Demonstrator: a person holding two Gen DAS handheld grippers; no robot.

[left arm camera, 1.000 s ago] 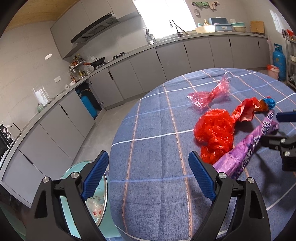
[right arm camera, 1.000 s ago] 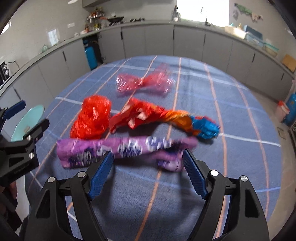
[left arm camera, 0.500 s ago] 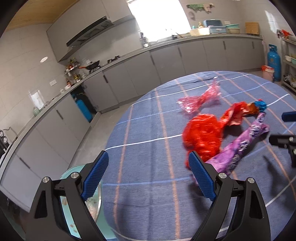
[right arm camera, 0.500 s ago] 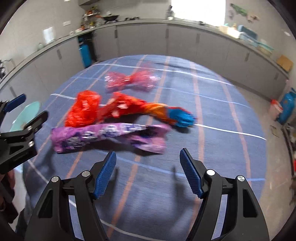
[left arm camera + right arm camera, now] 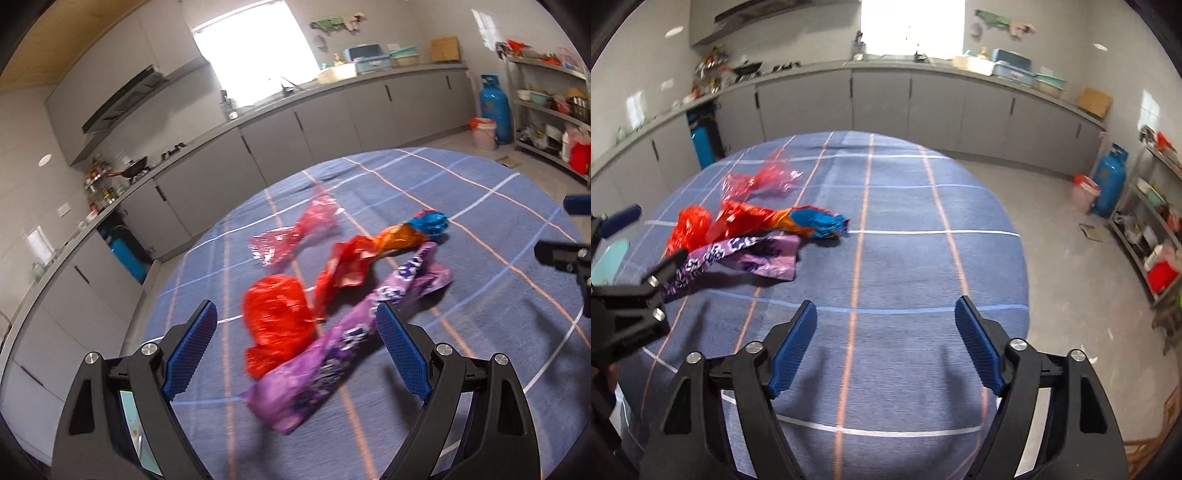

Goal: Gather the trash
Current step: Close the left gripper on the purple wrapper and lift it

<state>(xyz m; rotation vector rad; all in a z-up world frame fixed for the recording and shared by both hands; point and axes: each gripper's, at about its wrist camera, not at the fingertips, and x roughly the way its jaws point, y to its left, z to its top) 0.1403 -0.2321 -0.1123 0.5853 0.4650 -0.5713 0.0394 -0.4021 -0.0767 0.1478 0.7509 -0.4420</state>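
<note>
The left gripper point(image 5: 295, 350) stands wide apart above the table point(image 5: 480, 206) — the red crumpled bag point(image 5: 275, 328) and purple wrapper point(image 5: 325, 365) show between its blue pads, neither pressed. The right gripper point(image 5: 884, 347) is spreading its jaws over bare cloth, holding nothing — the trash lies well to its left, the pink wrapper point(image 5: 761, 181) and red-orange-blue wrapper point(image 5: 790, 219) farther back.

Wrappers point(image 5: 332, 317) clustered; tablecloth point(image 5: 905, 266) elsewhere seemingly bare.
</note>
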